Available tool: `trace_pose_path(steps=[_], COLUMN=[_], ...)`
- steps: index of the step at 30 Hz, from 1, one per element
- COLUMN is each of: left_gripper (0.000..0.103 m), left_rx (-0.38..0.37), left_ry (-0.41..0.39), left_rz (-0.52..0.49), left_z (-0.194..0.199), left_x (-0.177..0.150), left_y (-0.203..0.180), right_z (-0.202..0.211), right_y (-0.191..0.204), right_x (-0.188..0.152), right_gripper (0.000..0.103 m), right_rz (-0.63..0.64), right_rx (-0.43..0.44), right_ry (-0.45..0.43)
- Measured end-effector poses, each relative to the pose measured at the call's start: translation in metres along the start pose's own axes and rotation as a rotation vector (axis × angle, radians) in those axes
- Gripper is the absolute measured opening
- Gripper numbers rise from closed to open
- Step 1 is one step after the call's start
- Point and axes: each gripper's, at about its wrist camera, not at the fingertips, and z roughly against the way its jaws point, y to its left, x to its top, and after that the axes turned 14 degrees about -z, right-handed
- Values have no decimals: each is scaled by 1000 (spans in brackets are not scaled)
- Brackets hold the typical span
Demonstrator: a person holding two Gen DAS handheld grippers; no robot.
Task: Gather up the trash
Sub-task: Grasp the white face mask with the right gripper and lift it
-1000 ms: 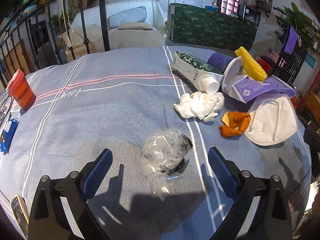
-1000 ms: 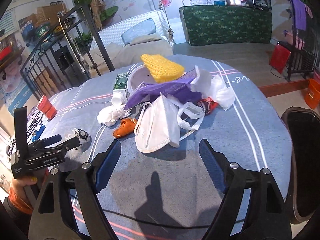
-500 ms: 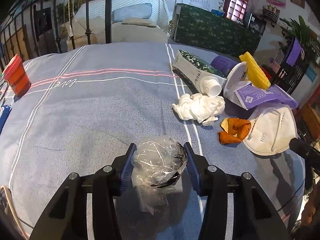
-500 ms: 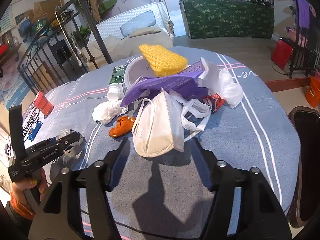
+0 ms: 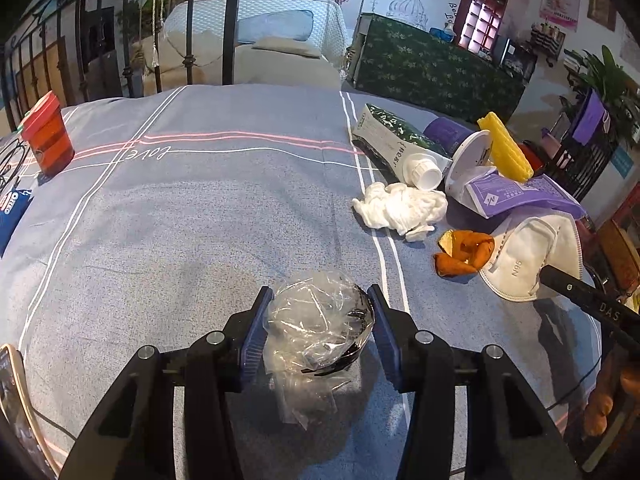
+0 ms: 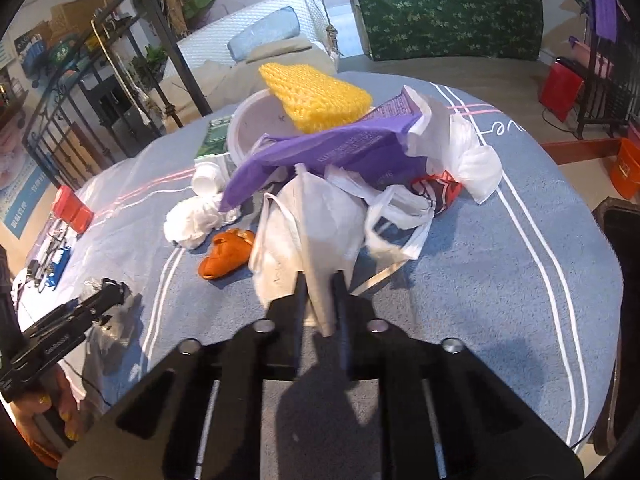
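On the blue-grey tablecloth (image 5: 200, 208) lies a crumpled ball of clear plastic wrap (image 5: 320, 328). My left gripper (image 5: 320, 300) is shut on it, a blue pad pressing each side. A white N95 face mask (image 6: 316, 220) lies at the near edge of the trash pile. My right gripper (image 6: 320, 280) is closing, its jaws nearly together and pinching the mask's near edge. The left wrist view shows the same mask (image 5: 532, 256) at the right, with a right finger (image 5: 580, 296) reaching in.
The pile holds a white tissue wad (image 5: 400, 208), orange peel (image 5: 464, 252), a green-and-white tube (image 5: 396, 148), a purple packet (image 5: 516, 196), a yellow sponge (image 6: 316, 96), a white bowl (image 6: 256, 128) and white plastic bags (image 6: 460, 152). A red cup (image 5: 48, 140) and blue snack packet (image 5: 12, 208) sit far left.
The left jaws came together around the plastic wrap and now grip it. The right gripper moved forward and down to the mask and its jaws closed on the near edge.
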Motion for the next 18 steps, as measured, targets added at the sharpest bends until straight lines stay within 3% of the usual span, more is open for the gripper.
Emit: trace_pose_path(steps=[8,18], left_gripper=[48,47], left_rx=[-17,-62], left_ry=[-28,-60], left_rz=[7,-43], left_z=[11,22], left_x=[-2,2], left_y=[-6,-40], right_z=[26,71], right_y=[0,-4], right_x=[-12,-26], right_gripper=[5,5], right_rz=[30,58], right_rx=[73,124], right_ry=[-34,-101])
